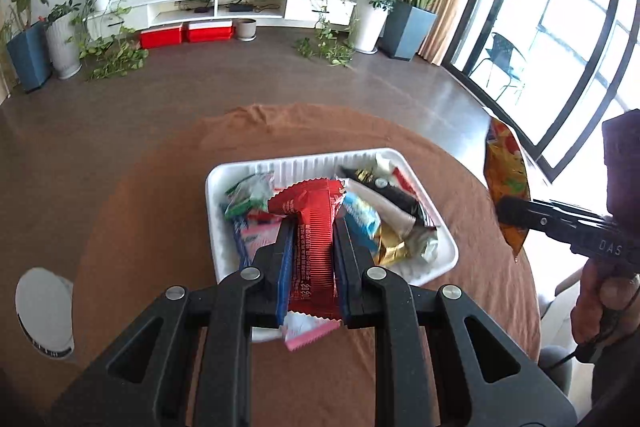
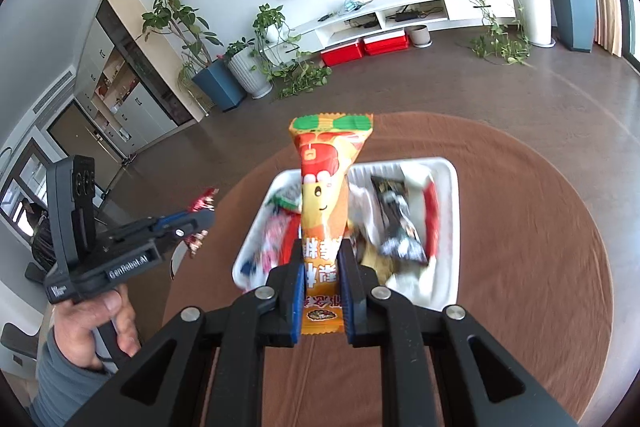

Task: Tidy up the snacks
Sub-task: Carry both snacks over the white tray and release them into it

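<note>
Brown-clothed round table [image 1: 152, 211] is seen under a white ribbed foam tray [image 1: 296, 161] piled with mixed snack packets. Left wrist view: a red crimped snack wrapper [image 1: 314, 231] is clamped by the left gripper [image 1: 313, 227] above the tray. Right wrist view: an orange cartoon-printed snack packet [image 2: 324, 187] is pinched upright by the right gripper [image 2: 320, 247] over the tray's near edge.

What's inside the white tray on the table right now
The white tray holds a loose pile of snack packets: a green one, a blue one, a black one and a gold one. Whatever lies beneath the pile is covered.
</note>
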Tool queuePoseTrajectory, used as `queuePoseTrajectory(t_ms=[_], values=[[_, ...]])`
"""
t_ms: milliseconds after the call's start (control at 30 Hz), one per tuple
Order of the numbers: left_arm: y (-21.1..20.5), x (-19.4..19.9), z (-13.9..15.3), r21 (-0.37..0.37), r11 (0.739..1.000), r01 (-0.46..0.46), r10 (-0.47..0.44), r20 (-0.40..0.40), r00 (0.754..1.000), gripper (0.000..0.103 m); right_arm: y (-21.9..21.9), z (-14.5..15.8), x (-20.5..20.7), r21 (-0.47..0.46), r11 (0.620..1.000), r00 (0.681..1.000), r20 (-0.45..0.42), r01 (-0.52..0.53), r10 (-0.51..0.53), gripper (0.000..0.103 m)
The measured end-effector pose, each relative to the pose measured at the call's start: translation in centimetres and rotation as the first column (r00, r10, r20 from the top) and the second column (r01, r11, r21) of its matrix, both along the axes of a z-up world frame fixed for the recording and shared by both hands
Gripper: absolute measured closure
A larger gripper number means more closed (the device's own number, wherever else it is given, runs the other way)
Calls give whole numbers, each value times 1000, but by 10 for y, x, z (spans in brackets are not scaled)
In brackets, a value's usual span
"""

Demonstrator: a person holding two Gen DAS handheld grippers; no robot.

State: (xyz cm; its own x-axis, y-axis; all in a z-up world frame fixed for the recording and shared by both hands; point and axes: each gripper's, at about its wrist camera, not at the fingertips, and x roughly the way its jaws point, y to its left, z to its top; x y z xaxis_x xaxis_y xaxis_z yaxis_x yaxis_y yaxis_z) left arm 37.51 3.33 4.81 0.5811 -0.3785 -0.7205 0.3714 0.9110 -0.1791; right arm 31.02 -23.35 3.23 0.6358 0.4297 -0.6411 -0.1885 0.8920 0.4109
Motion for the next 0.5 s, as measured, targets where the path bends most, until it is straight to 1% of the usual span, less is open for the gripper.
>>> queuePoseTrajectory(t_ms=[167,233,367,500], values=[[-19,30,1,-18,999,29,-29,7,1000,87,7,3,26,-12,1000,1000,-14,-12,12,87],[-23,42,-2,-25,999,31,-31,-4,999,87,10,0,38,-16,1000,999,-30,-23,23,87],[-35,65,-19,-20,999,35,-36,-38,999,86,20,-13,61,-32,998,995,-84,-50,47,87],[-43,81,-47,-22,999,37,-38,-86,996,86,28,-30,84,-52,997,989,-139,-54,47,87]])
